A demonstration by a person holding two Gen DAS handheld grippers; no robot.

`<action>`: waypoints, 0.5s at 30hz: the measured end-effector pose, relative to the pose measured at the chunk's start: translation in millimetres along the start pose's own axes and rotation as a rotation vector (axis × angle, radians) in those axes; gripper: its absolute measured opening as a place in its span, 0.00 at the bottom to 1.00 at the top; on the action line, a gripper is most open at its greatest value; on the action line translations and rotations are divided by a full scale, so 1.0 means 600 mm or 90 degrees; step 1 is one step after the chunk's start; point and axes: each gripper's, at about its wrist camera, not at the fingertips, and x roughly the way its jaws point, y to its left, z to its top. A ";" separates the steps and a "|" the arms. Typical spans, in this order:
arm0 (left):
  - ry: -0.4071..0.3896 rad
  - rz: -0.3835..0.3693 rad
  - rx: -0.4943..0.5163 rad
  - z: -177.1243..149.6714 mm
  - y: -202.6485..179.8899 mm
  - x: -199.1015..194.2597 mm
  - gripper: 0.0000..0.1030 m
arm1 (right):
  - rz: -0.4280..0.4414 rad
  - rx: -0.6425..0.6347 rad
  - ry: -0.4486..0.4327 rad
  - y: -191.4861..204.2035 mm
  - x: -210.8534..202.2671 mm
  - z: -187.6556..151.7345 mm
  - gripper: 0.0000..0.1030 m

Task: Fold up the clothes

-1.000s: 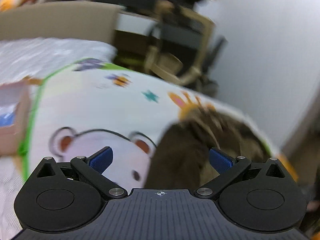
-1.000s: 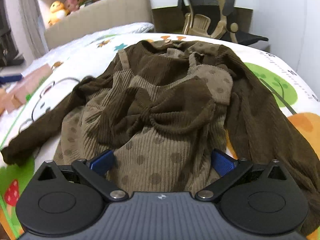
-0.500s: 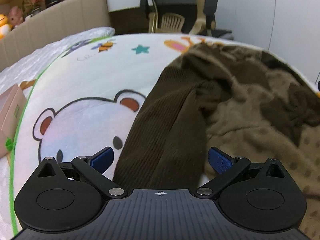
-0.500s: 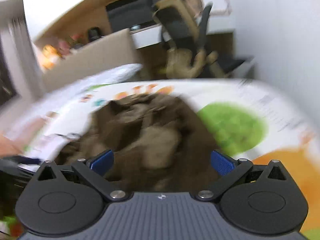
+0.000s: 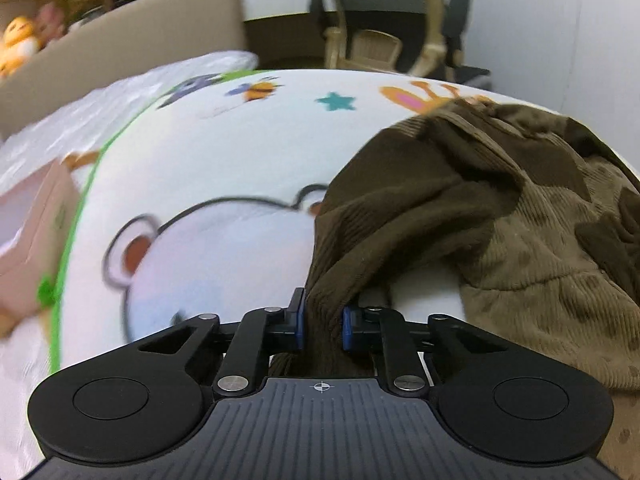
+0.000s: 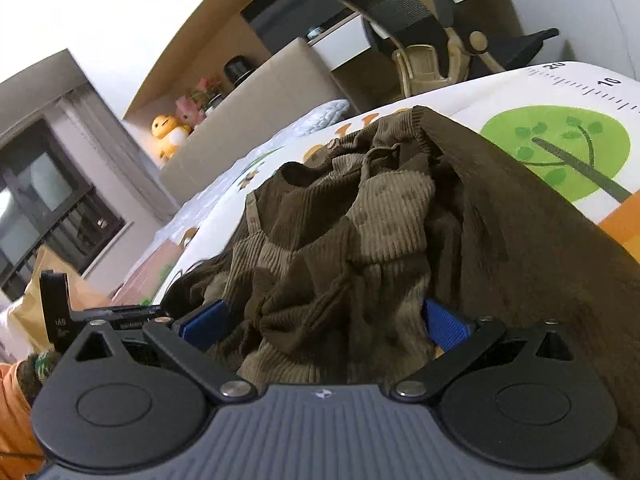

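A crumpled corduroy garment lies on a cartoon play mat: dark brown sleeves, a lighter olive dotted body and a dark bow. Its dark brown sleeve runs straight into my left gripper, whose jaws are closing, the blue pads pressing the bunched cloth from both sides. In the right wrist view the garment heap bulges between the wide-apart blue pads of my right gripper, which is open and low against the cloth.
A pink box sits at the mat's left edge. An office chair, a beige headboard and plush toys stand behind. An orange sleeve shows at the lower left.
My left gripper has sunk onto the dark sleeve and its jaws have gone from wide apart to clamped on it. The right gripper has swung sideways and tilted, close over the heap.
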 end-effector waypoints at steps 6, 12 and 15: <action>-0.063 0.104 -0.013 -0.009 0.064 -0.085 0.17 | 0.001 -0.130 0.084 0.048 -0.007 -0.027 1.00; -0.080 0.061 -0.048 0.041 0.091 -0.131 0.60 | -0.150 -0.331 0.162 0.133 0.011 -0.050 1.00; -0.085 -0.038 -0.078 0.030 0.082 -0.178 0.97 | -0.124 -0.376 0.137 0.165 -0.073 -0.063 1.00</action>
